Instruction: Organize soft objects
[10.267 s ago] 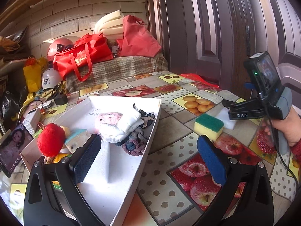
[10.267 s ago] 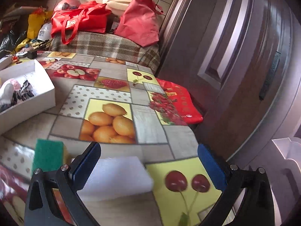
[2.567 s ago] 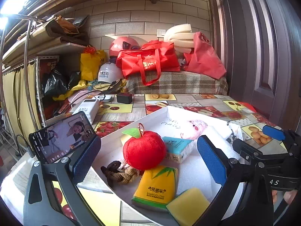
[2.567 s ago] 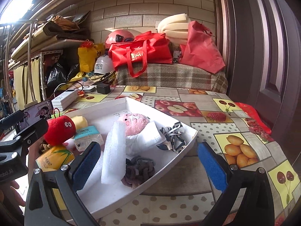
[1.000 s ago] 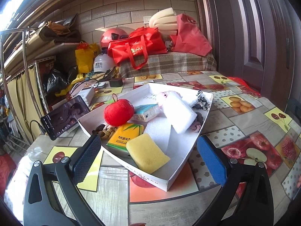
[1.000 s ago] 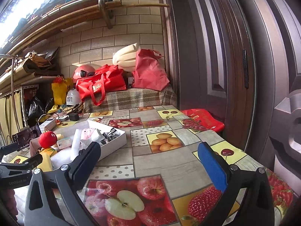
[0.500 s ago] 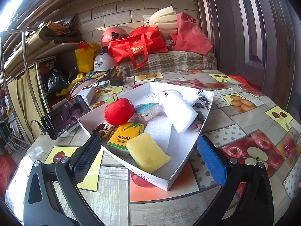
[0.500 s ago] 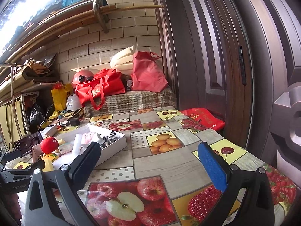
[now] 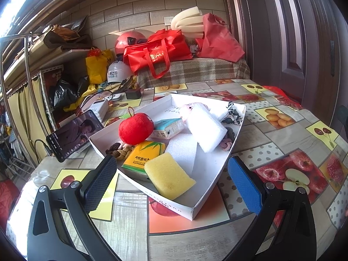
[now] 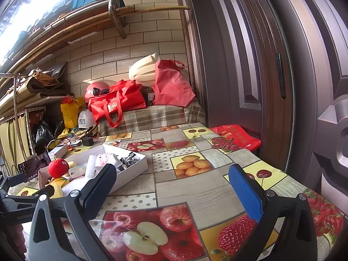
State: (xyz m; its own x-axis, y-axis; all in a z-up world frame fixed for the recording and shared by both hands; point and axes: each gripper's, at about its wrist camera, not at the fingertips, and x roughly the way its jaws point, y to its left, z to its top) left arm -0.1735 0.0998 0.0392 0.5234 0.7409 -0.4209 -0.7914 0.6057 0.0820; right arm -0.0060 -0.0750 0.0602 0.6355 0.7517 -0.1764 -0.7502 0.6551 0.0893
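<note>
Sponge (image 9: 169,175) in box (image 9: 217,169): light, compressible; pinch its 2 long sides. Left tongs (image 9: 171,177) and right tongs (image 10: 174,187) gape empty.

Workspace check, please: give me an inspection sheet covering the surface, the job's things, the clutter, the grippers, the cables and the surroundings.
Surface: fruit-print tablecloth, flat.
Job's things: white cardboard tray holds a yellow sponge, white foam block, red plush apple, yellow tissue pack, blue tissue pack, braided rope pieces.
Clutter: propped phone, white box, black adapter.
Grippers: left gripper open, empty, in front of the tray; right gripper open, empty, over bare cloth.
Cables: black cable at the phone.
Surroundings: red bags, helmets, brick wall, dark door.
</note>
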